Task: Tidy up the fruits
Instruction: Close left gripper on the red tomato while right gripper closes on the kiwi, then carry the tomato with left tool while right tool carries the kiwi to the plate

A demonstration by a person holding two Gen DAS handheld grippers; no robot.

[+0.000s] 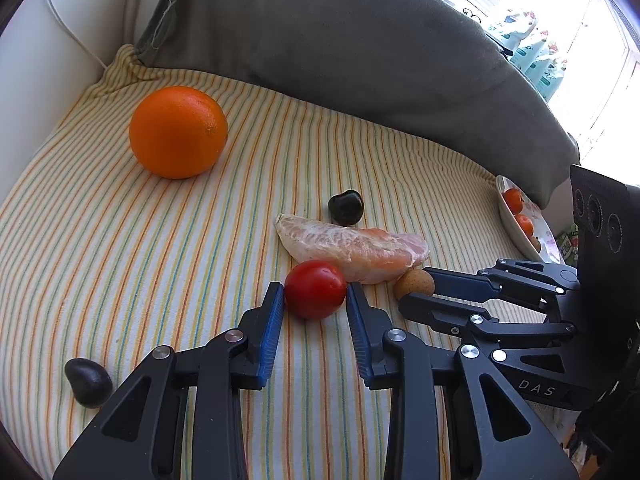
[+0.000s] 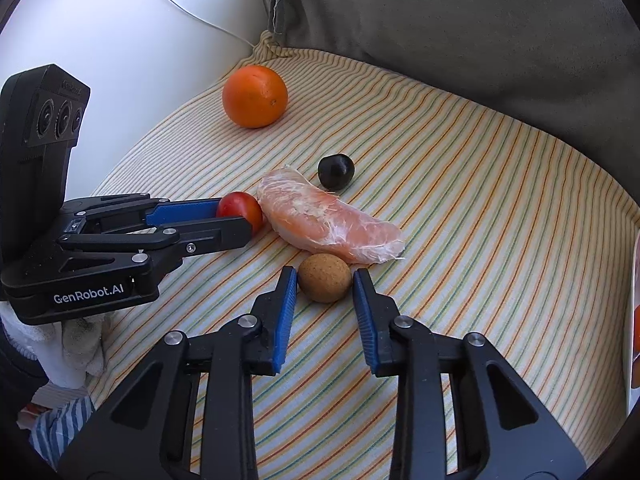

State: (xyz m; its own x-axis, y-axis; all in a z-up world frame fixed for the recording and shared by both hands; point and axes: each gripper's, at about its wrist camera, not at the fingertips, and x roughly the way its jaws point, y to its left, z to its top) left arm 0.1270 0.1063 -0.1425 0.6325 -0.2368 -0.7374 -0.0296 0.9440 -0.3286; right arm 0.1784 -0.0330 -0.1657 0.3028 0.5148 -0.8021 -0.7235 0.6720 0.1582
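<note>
Left claw (image 1: 315, 295) spread, flanking the cherry tomato (image 1: 315, 289) just beside the grapefruit segment (image 1: 352, 247). Right claw (image 2: 325, 285) spread, flanking the brown longan (image 2: 324, 277) touching that segment.

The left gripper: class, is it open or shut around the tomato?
Open. The left gripper has a blue pad on either side of the red tomato, the right one showing a slight gap; nothing is clamped or lifted.

Whole orange (image 1: 178, 132), peeled segment (image 1: 352, 249), tomato (image 1: 315, 289), brown fruit (image 2: 324, 277) on striped cloth (image 1: 160, 264)

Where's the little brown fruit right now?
The brown fruit lies on the striped cloth between the right tongs' open fingers, just in front of the peeled segment.
</note>
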